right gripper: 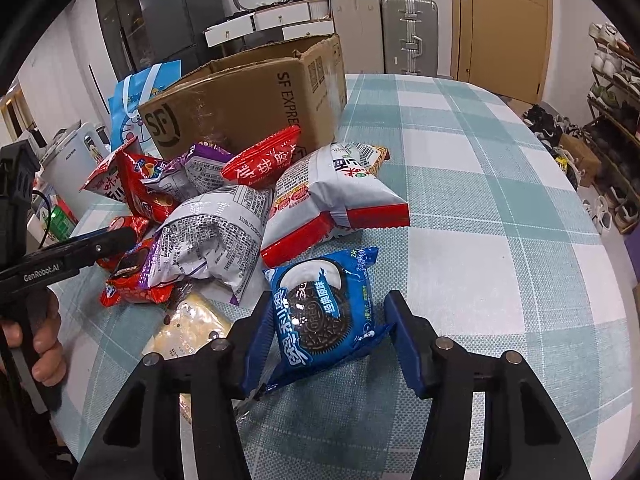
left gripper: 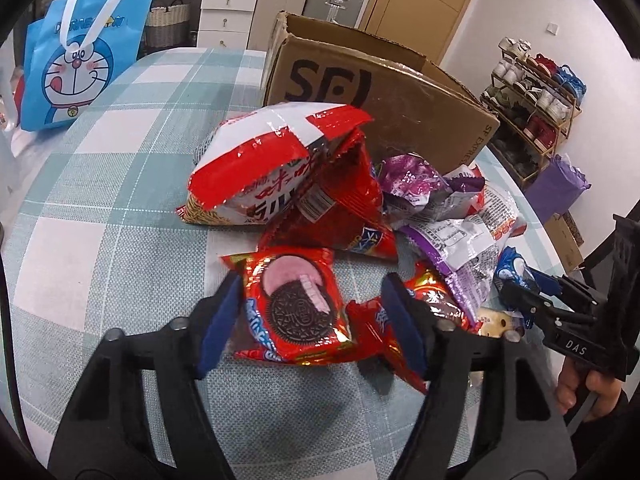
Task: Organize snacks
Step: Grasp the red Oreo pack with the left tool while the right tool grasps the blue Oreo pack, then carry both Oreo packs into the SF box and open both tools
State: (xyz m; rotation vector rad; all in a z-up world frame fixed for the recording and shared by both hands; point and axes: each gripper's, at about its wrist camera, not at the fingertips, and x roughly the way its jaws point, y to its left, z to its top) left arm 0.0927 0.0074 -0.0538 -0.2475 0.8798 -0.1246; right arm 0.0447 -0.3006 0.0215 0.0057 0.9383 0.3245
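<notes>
A red Oreo pack (left gripper: pixel 296 308) lies on the checked tablecloth (left gripper: pixel 100 220) between the fingers of my left gripper (left gripper: pixel 310 320). Its jaws stand open: the left pad is at the pack's edge, and the right pad is off it, over a second red pack (left gripper: pixel 372 332). My right gripper (right gripper: pixel 330 340) is shut on a blue Oreo pack (right gripper: pixel 324 304), which tilts up between the pads. The left wrist view shows that gripper (left gripper: pixel 516 300) at the right, with the blue pack (left gripper: pixel 512 268). In the right wrist view the left gripper (right gripper: pixel 120 240) reaches over the red packs (right gripper: pixel 132 280).
A pile of snack bags lies behind: a red-and-white noodle bag (left gripper: pixel 260 160), a red bag (left gripper: pixel 348 200), purple bags (left gripper: pixel 416 184) and a pale cracker pack (right gripper: pixel 188 328). An open cardboard box (right gripper: pixel 248 100) stands beyond the pile, and a blue cartoon bag (left gripper: pixel 76 72) at far left.
</notes>
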